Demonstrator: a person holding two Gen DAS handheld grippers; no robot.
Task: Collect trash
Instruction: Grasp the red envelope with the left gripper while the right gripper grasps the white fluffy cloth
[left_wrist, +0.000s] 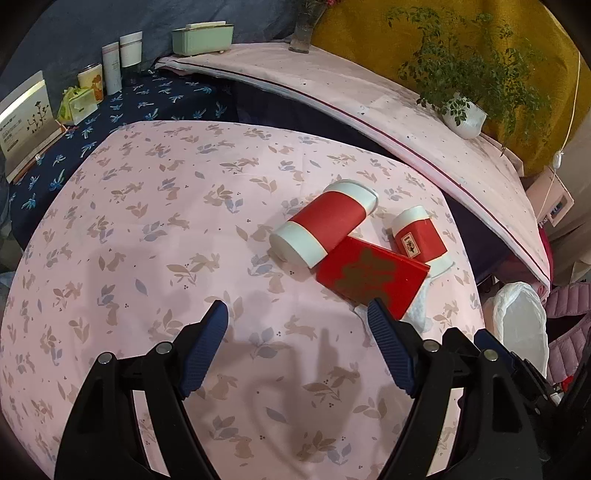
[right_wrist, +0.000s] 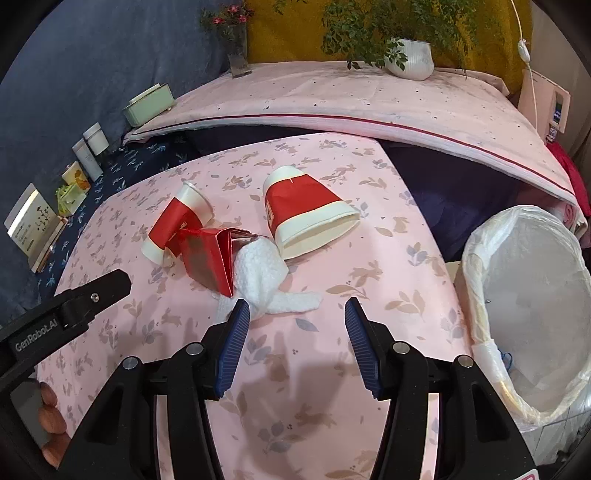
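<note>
Trash in a small heap on the pink rabbit-print tablecloth (right_wrist: 332, 424), toward the right side of the table. Two red-and-white paper cups, both lying on their sides: one cup (right_wrist: 306, 216) on the right with its wide mouth toward the bin, the other cup (right_wrist: 177, 225) on the left, partly under a crushed red paper box (right_wrist: 212, 258). Box resting between the cups, touching the left one. Crumpled white tissue (right_wrist: 266, 280) just in front of the box, touching it, with one strip spread toward the right on the cloth.

Right gripper (right_wrist: 297, 314) near the tissue, jaws apart, holding nothing; left blue pad close to the tissue's edge. Left gripper (left_wrist: 297, 310) also with jaws apart and empty, above the cloth, near the box (left_wrist: 371, 278).

Bin with white plastic liner (right_wrist: 524, 295) at the right of the table, just beside its edge. Farther back, potted plant (right_wrist: 410, 59) on a pink-covered shelf, green box (right_wrist: 149, 103) at far left.
</note>
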